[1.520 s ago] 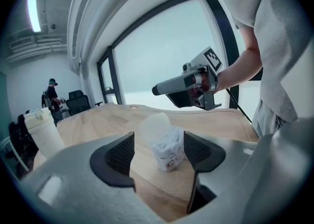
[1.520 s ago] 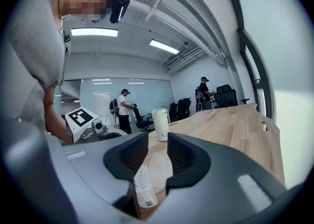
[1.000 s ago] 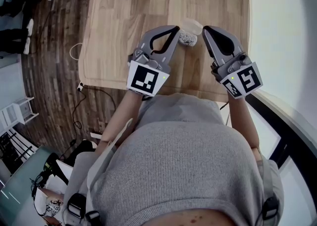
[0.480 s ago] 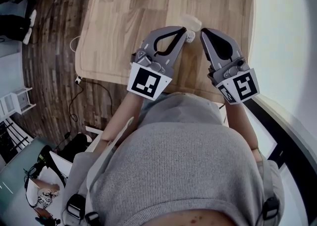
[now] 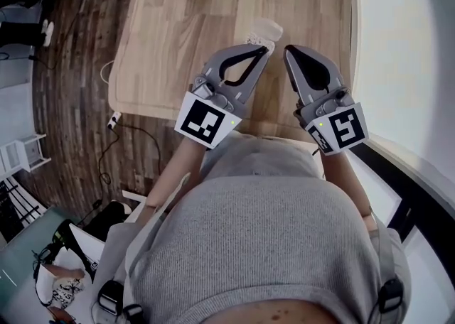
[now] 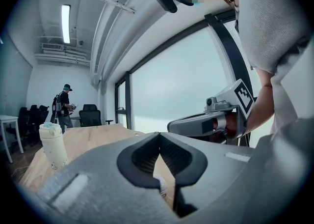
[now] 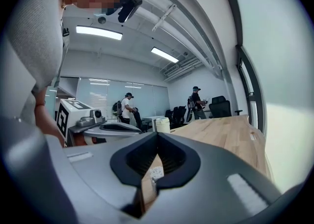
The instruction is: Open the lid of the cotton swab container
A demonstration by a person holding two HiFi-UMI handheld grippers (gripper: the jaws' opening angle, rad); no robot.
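Cotton swab container (image 5: 261, 32): on the wooden table (image 5: 178, 38) just beyond our left gripper (image 5: 265, 49) and right gripper (image 5: 287, 50), both clenched empty. We judge it light, slippery plastic; hold the body, lift the lid's edge.

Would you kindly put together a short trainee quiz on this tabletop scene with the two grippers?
1. True or false: the left gripper and the right gripper both have their jaws shut.
2. Where is the small clear plastic cotton swab container? A) on the light wooden table, just beyond the gripper tips; B) on the floor; C) clamped in the right gripper.
3. Short answer: in the head view, which gripper's tip is nearer the container?

Key: 1 true; 2 A; 3 the left gripper.
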